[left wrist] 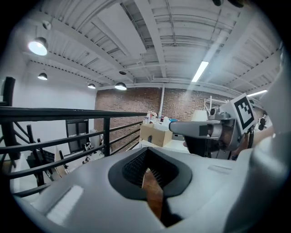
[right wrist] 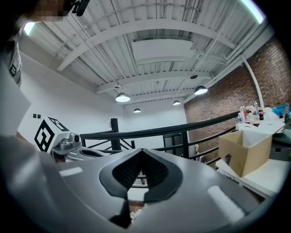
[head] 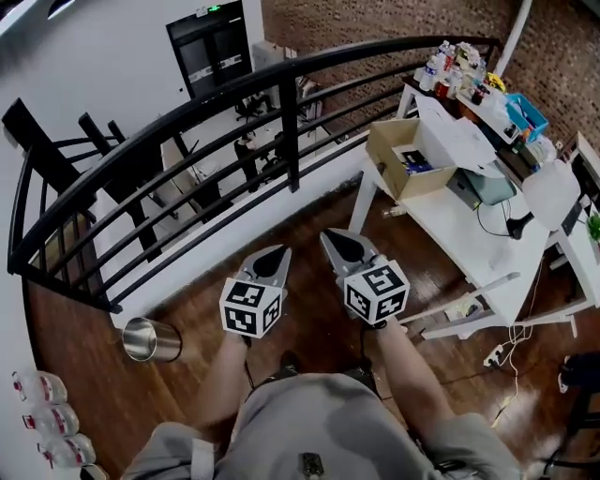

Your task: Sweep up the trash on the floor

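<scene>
**Left gripper** [head: 275, 257], **right gripper** [head: 336, 242]: grey shells, black ribbed pads on the jaws.
**Marker cubes** [head: 251, 307]: white, black square patterns.
**Railing** [head: 281, 70]: black.
**Floor** [head: 187, 309]: dark brown wood planks.
**Counter** [head: 469, 244]: white.
**Cardboard box** [head: 394, 164]: tan.
**Brick wall** [head: 394, 23]: reddish-brown, brick-patterned.
**Metal cup** [head: 150, 339]: silver.
**Bin** [head: 527, 114]: blue.
**Ceiling** [left wrist: 150, 41]: white.

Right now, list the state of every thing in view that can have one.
left gripper: fingers shut, nothing between them.
right gripper: fingers shut, nothing between them.
cardboard box: open, flaps up, standing on the white table.
metal container: tipped on its side on the wooden floor.
ceiling lamp: lit.
</scene>
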A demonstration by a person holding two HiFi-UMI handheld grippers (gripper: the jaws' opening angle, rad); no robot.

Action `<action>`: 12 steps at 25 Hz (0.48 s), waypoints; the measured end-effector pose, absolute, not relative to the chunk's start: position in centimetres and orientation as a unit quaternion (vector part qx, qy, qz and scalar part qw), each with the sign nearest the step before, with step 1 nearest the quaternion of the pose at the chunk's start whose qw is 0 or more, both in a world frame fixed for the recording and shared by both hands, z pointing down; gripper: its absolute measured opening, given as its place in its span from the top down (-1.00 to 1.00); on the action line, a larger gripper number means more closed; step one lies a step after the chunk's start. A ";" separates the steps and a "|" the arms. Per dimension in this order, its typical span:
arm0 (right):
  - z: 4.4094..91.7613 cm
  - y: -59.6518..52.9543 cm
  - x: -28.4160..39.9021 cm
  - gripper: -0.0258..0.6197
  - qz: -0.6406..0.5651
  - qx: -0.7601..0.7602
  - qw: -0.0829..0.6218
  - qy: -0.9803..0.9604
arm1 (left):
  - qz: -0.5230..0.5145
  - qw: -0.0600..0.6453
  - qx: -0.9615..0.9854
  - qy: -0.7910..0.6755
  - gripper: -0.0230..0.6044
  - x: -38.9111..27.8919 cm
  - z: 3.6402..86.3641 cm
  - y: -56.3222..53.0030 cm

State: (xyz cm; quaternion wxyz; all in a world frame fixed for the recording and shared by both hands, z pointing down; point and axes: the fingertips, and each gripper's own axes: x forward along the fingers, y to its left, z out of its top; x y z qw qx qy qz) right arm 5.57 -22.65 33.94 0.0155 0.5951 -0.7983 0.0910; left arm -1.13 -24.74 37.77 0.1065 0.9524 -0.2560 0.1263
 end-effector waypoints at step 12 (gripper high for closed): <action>33.5 -25.6 -8.8 0.92 0.072 0.502 0.044 -0.861 | 0.115 0.103 0.938 -0.310 0.90 -11.5 36.4 -25.9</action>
